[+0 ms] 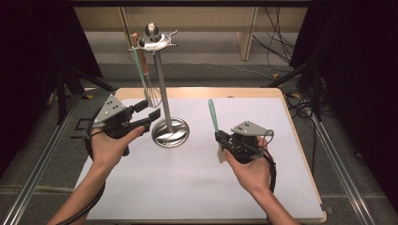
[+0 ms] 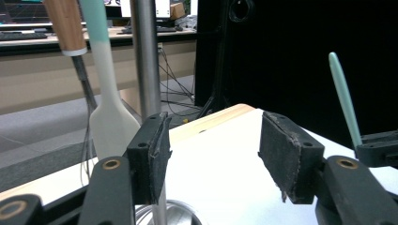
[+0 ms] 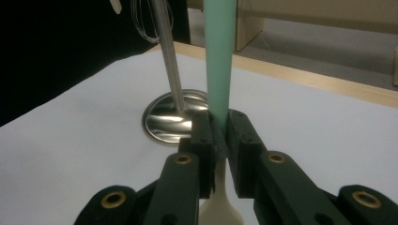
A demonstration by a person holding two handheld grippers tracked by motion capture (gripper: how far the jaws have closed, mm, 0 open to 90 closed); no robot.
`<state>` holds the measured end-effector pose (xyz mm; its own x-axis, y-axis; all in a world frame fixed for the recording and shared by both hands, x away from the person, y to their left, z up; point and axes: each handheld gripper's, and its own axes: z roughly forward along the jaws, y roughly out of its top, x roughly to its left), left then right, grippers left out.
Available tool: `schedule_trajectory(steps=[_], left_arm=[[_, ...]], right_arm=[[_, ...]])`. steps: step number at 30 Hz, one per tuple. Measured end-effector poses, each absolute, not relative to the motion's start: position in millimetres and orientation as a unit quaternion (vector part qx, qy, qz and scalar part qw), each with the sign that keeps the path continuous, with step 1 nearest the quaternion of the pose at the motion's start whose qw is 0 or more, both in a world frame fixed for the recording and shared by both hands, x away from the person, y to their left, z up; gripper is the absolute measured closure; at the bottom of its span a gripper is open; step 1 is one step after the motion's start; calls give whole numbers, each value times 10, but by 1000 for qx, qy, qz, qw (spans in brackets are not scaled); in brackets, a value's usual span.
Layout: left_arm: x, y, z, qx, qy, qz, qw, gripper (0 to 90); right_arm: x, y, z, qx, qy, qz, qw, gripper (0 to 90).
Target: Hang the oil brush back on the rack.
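One light, slim spatula stands clamped at its stiff green handle in the right hand-held gripper, blade likely floppy, while the left hand-held gripper gapes empty.

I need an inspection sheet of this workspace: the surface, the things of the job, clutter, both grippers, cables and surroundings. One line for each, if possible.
Surface: table with a wooden edge, covered by a white sheet.
Job's things: steel utensil stand upright on its round base; a whisk and a white spatula hang from its top. A second spatula, green-handled, is held handle up.
Clutter: nothing seen.
Grippers: left gripper open, beside the stand's pole, nothing between its jaws. right gripper shut on the second spatula's handle.
Cables: one trails from each gripper; loose cables on the floor behind the table.
Surroundings: black curtains both sides, grey floor, wooden furniture behind.
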<state>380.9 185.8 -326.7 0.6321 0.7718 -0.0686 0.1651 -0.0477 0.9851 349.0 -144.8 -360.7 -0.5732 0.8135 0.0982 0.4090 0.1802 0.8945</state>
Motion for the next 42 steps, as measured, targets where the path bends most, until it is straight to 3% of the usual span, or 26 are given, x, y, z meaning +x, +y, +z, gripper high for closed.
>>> schedule_trajectory(steps=[16, 18, 22, 35, 38, 42], left_arm=[[3805, 1600, -3315, 694, 323, 229, 601, 425], [3805, 1558, -3323, 696, 321, 226, 601, 425], [3803, 1483, -3325, 698, 314, 221, 604, 429], [3817, 1269, -3316, 701, 298, 208, 614, 457], [3825, 1246, -3311, 703, 293, 208, 614, 465], [3834, 1214, -3307, 702, 291, 203, 618, 468]], right_arm=[[3474, -1312, -3537, 405, 741, 497, 201, 826], [3498, -1322, -3530, 391, 743, 494, 224, 827], [3474, -1286, -3515, 404, 741, 496, 204, 827], [3483, -1219, -3503, 402, 736, 502, 212, 827], [3509, -1219, -3501, 387, 735, 505, 236, 827], [3502, -1204, -3486, 384, 741, 504, 220, 827]])
